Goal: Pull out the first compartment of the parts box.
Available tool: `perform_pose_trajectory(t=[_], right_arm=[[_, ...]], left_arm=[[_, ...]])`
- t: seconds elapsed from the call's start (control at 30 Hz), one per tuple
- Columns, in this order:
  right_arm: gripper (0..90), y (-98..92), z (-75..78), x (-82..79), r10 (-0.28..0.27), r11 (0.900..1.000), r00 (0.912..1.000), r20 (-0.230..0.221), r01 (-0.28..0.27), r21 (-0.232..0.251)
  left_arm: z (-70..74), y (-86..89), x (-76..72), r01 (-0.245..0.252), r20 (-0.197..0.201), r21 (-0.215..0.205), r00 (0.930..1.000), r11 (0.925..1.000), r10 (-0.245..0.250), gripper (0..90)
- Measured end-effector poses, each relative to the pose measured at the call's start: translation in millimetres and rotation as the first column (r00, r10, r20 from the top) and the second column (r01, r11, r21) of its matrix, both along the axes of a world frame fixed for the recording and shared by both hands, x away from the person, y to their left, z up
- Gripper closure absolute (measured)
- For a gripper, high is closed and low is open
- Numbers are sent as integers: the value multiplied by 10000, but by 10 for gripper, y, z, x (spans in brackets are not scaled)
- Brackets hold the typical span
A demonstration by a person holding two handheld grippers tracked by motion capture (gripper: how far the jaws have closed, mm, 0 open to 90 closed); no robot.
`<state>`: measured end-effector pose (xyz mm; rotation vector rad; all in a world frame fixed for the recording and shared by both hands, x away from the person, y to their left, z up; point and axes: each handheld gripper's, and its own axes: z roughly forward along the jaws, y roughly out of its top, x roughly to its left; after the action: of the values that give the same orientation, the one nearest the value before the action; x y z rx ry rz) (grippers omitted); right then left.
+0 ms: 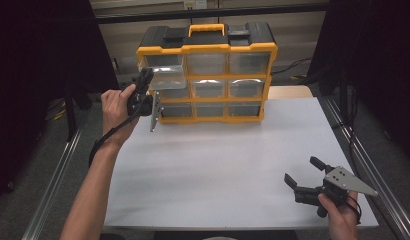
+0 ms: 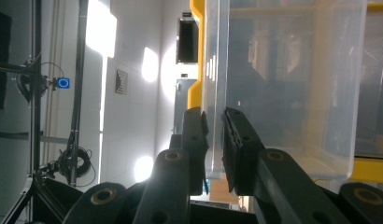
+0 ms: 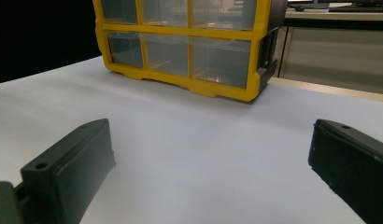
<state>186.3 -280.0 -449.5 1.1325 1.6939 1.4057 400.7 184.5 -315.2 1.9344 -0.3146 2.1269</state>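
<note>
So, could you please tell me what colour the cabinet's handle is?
Yellow handle, clearest in the high view.

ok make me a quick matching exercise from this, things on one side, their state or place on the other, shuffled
Things:
1. left gripper
2. right gripper
3. top-left drawer
4. organiser

States or places:
A. jaws wide open, near the table's front right corner
B. pulled partway out
C. stands at the back of the table, yellow handle on top
D. jaws shut on a clear drawer wall

Pairs: 1-D, 2-A, 3-B, 4-C
</note>
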Motion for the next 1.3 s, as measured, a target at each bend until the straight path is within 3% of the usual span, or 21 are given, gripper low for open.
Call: perform_pose_trajectory(t=[0.93, 1.3], right_arm=[[0, 10, -7, 11, 28, 10000, 10000, -20, -28, -36], [0, 17, -8, 15, 52, 10000, 10000, -4, -52, -62]], left_arm=[[-17, 21, -179, 248, 256, -50, 9994, 9997, -247, 801], [-34, 28, -198, 244, 95, -117, 9997, 9996, -243, 796]])
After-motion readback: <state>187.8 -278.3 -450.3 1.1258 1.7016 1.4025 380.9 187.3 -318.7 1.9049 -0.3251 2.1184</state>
